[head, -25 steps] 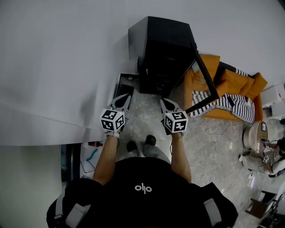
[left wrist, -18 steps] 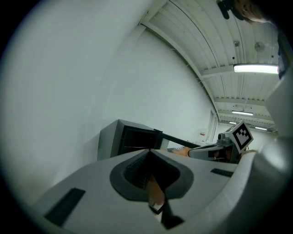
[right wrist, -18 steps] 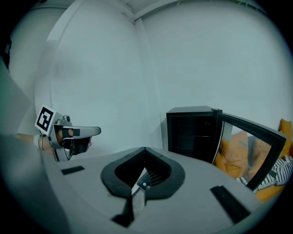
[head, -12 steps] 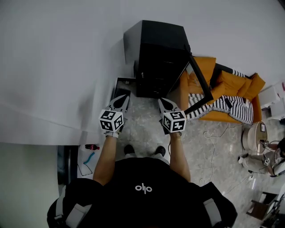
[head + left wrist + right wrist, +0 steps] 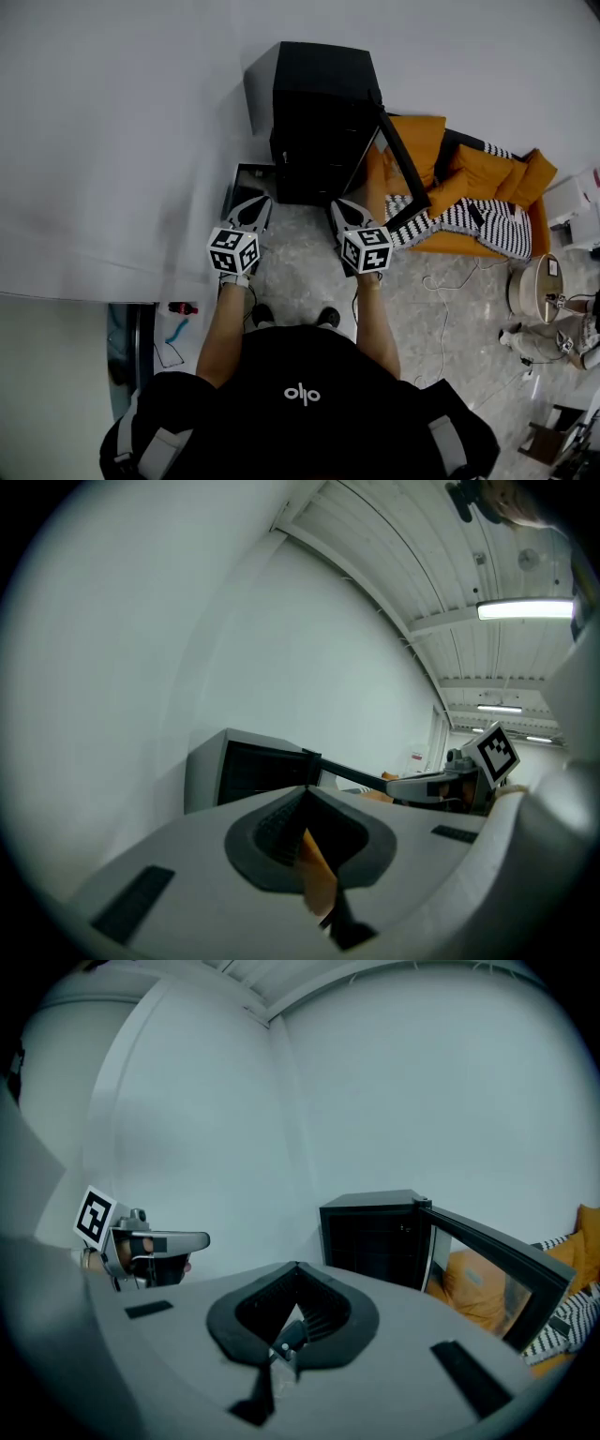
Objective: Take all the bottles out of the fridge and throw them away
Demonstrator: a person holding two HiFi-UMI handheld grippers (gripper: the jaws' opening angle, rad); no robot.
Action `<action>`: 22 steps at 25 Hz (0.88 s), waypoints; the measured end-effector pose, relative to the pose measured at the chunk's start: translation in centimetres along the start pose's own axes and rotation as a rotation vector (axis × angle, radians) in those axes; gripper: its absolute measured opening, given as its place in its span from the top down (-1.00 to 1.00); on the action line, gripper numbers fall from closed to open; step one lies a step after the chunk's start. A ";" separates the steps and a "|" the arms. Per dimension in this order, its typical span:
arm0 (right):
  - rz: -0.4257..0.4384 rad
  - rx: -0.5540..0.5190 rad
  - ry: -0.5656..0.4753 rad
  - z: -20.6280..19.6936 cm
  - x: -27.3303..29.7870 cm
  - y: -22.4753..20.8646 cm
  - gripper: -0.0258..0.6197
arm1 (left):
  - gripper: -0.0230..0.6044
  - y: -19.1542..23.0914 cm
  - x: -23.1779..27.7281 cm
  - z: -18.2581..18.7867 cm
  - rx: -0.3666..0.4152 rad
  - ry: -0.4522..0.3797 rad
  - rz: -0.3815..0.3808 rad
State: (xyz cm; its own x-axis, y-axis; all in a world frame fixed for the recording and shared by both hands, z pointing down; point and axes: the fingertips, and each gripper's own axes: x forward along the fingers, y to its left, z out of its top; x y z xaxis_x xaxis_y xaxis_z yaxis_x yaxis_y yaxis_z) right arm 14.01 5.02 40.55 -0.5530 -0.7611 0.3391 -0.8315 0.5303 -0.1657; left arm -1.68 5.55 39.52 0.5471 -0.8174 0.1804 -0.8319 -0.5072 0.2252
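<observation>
Head view puts the black fridge nearly straight ahead of the person. Over the last second it has slid from right of centre toward the left in that view, while the 2 grippers have held the same pose in front of the body and the shoes have shifted. I read that as the person stepping and turning to square up to the fridge, not yet reaching into it.

Its glass door already stands swung open to the right, toward the orange sofa, so no opening step looks to be left. The left gripper is clenched with nothing between its jaws; its own view shows them meeting at the tip. The right gripper is the same — jaws pressed together, empty — and both point at the fridge from well short of it.

The bottles themselves I cannot make out: the fridge's inside is dark in every view. A small bottle-like thing with red on it lies on the floor far to the left, too small to be sure of. A dark open box stands just beside the fridge's left side; it may be the bin.

By my judgement the task is at its start — the next move calls for closing the gap, opening 1 gripper and going in for a first bottle.
</observation>
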 end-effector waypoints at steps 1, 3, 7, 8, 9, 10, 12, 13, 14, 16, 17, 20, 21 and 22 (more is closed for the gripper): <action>0.001 0.002 -0.001 -0.1 -0.3 -0.4 0.90 | 0.91 -0.5 0.2 -0.1 0.002 0.002 0.000; 0.001 0.010 -0.004 -0.4 -0.9 -1.0 0.89 | 0.91 -1.4 0.5 -0.2 0.010 0.004 -0.001; 0.008 0.019 -0.002 -0.5 -2.0 -1.8 0.90 | 0.91 -2.7 0.8 -0.2 0.016 0.006 0.005; 0.009 0.021 -0.003 -0.5 -2.2 -2.1 0.90 | 0.91 -3.0 0.9 -0.2 0.016 0.006 0.007; 0.011 0.023 -0.006 -0.6 -2.4 -2.3 0.89 | 0.91 -3.3 0.9 -0.3 0.016 0.007 0.009; 0.012 0.025 -0.008 -0.6 -2.5 -2.6 0.90 | 0.91 -3.5 1.0 -0.3 0.016 0.008 0.011; 0.016 0.029 -0.010 -0.8 -2.7 -2.9 0.89 | 0.91 -3.9 1.1 -0.4 0.018 0.011 0.011; 0.018 0.030 -0.011 -0.9 -2.7 -3.0 0.90 | 0.91 -4.0 1.2 -0.5 0.020 0.012 0.009; 0.019 0.033 -0.012 -0.9 -2.7 -3.1 0.89 | 0.91 -4.2 1.2 -0.5 0.023 0.013 0.007; 0.020 0.037 -0.013 -1.1 -2.8 -3.2 0.90 | 0.91 -4.4 1.3 -0.5 0.028 0.014 0.004; 0.021 0.038 -0.013 -1.1 -2.9 -3.3 0.89 | 0.91 -4.5 1.3 -0.4 0.030 0.014 0.004; 0.023 0.042 -0.014 -1.2 -3.1 -3.4 0.90 | 0.91 -4.7 1.3 -0.4 0.032 0.014 0.007; 0.024 0.042 -0.015 -1.2 -3.1 -3.5 0.89 | 0.91 -4.8 1.4 -0.3 0.032 0.014 0.008; 0.025 0.043 -0.015 -1.1 -3.2 -3.7 0.89 | 0.91 -4.9 1.6 -0.3 0.032 0.014 0.008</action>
State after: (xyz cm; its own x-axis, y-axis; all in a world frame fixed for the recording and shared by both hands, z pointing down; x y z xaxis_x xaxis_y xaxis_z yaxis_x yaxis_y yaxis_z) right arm 18.88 5.93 41.10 -0.5740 -0.7536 0.3204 -0.8188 0.5330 -0.2133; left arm 3.25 6.84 38.99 0.5417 -0.8176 0.1954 -0.8386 -0.5096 0.1926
